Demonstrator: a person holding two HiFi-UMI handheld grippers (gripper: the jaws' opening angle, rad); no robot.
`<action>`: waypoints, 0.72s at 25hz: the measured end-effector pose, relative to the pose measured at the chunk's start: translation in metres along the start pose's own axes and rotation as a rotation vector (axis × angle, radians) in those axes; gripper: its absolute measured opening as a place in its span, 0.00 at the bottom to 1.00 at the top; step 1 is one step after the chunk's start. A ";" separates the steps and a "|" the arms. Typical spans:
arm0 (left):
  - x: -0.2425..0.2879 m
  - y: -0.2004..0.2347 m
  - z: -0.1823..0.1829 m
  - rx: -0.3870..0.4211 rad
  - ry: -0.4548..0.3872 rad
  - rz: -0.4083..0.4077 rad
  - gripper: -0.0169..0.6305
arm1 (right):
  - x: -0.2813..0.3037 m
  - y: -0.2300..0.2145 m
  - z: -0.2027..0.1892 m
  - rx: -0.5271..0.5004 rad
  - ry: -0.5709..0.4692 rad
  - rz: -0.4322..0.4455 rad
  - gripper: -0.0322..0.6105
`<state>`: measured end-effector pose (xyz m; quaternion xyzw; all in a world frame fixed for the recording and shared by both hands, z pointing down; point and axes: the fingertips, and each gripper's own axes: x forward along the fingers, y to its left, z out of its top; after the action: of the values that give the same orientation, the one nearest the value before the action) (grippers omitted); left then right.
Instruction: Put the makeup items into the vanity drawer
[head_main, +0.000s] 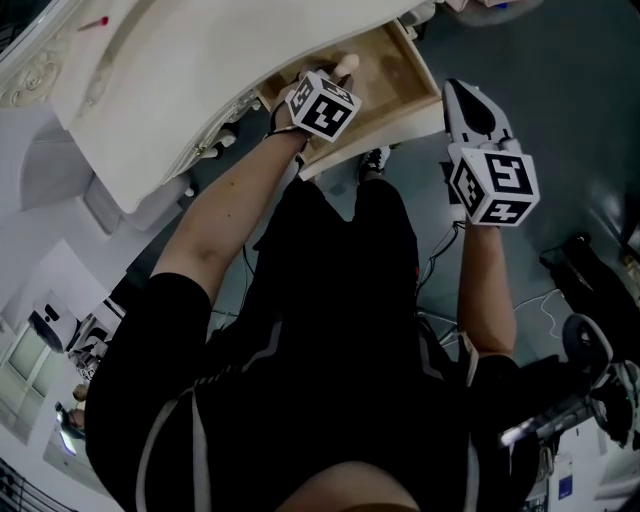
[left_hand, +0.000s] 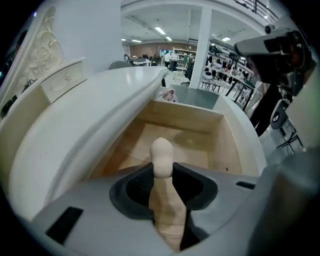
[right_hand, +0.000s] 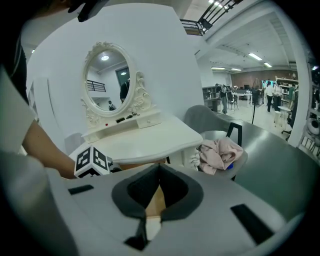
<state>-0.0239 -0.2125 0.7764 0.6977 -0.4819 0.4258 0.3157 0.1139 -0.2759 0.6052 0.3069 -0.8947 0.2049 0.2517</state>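
The wooden vanity drawer (head_main: 418, 112) stands pulled out from under the white vanity top (head_main: 190, 80). My left gripper (head_main: 338, 78) hovers over the drawer, shut on a beige, pin-shaped makeup item (head_main: 346, 65). In the left gripper view the beige item (left_hand: 162, 152) stands upright between the jaws of that gripper (left_hand: 162, 174), above the bare drawer floor (left_hand: 192, 145). My right gripper (head_main: 468, 95) hangs just right of the drawer's front corner. In the right gripper view its jaws meet at the tip of the gripper (right_hand: 160, 167) with nothing between them.
An oval mirror (right_hand: 107, 80) and small top drawers stand at the back of the vanity top (right_hand: 145, 137). A grey chair with a pink cloth (right_hand: 220, 152) stands right of the vanity. A small red item (head_main: 95, 22) lies on the vanity. Cables and equipment (head_main: 590, 270) lie on the floor.
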 end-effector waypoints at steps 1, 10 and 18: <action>0.005 0.001 0.001 -0.003 0.009 0.004 0.20 | 0.000 -0.002 0.000 0.000 0.000 0.002 0.06; 0.038 0.015 -0.021 -0.020 0.127 0.016 0.21 | 0.012 -0.007 -0.014 -0.016 0.013 0.025 0.06; 0.042 0.010 -0.020 -0.043 0.113 0.014 0.23 | 0.006 -0.011 -0.025 0.022 0.025 0.026 0.06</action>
<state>-0.0314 -0.2162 0.8232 0.6622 -0.4773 0.4561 0.3545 0.1253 -0.2733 0.6310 0.2954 -0.8931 0.2217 0.2570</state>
